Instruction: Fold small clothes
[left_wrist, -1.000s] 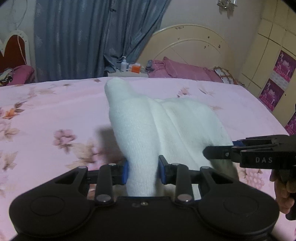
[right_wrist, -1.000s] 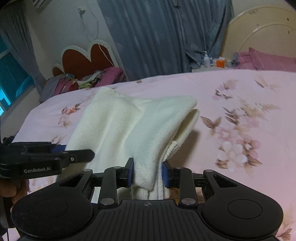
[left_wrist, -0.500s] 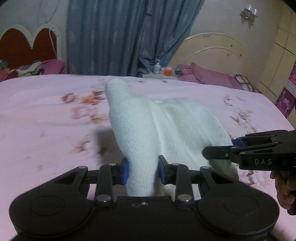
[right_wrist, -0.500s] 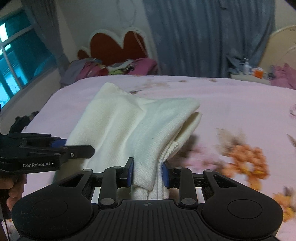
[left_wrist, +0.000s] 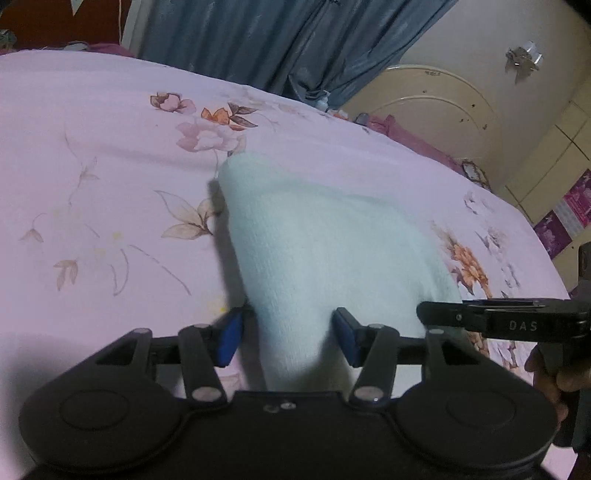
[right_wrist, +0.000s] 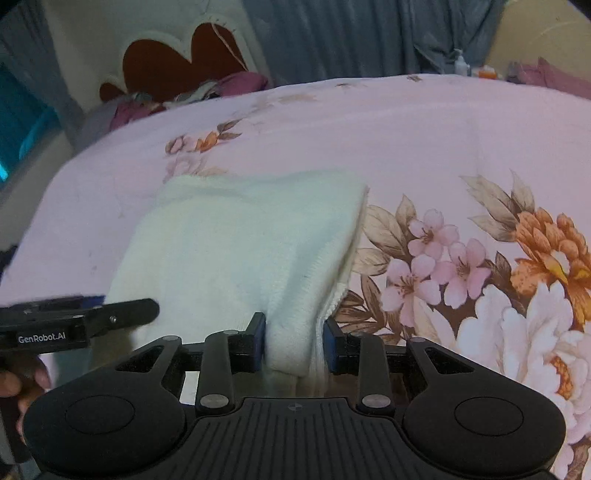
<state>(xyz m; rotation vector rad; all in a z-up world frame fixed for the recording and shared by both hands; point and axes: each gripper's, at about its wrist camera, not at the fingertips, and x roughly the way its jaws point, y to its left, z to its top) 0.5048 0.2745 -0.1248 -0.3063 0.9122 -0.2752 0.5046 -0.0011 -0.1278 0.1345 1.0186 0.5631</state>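
The left gripper (left_wrist: 288, 338) has just been opening, its blue pads (left_wrist: 229, 339) now clear of the white knit garment (left_wrist: 325, 258) between them, while the right gripper (right_wrist: 294, 341) pinches the garment's near edge. One garment lies folded on the pink floral bedspread (right_wrist: 424, 140), with open bedspread on every side.

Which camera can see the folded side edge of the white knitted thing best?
The right wrist view. There the white knit garment shows its stacked layers and ribbed edge beside the big flowers on the bedsheet. In the left wrist view the same garment is only a smooth pale top, with no layered edge showing.
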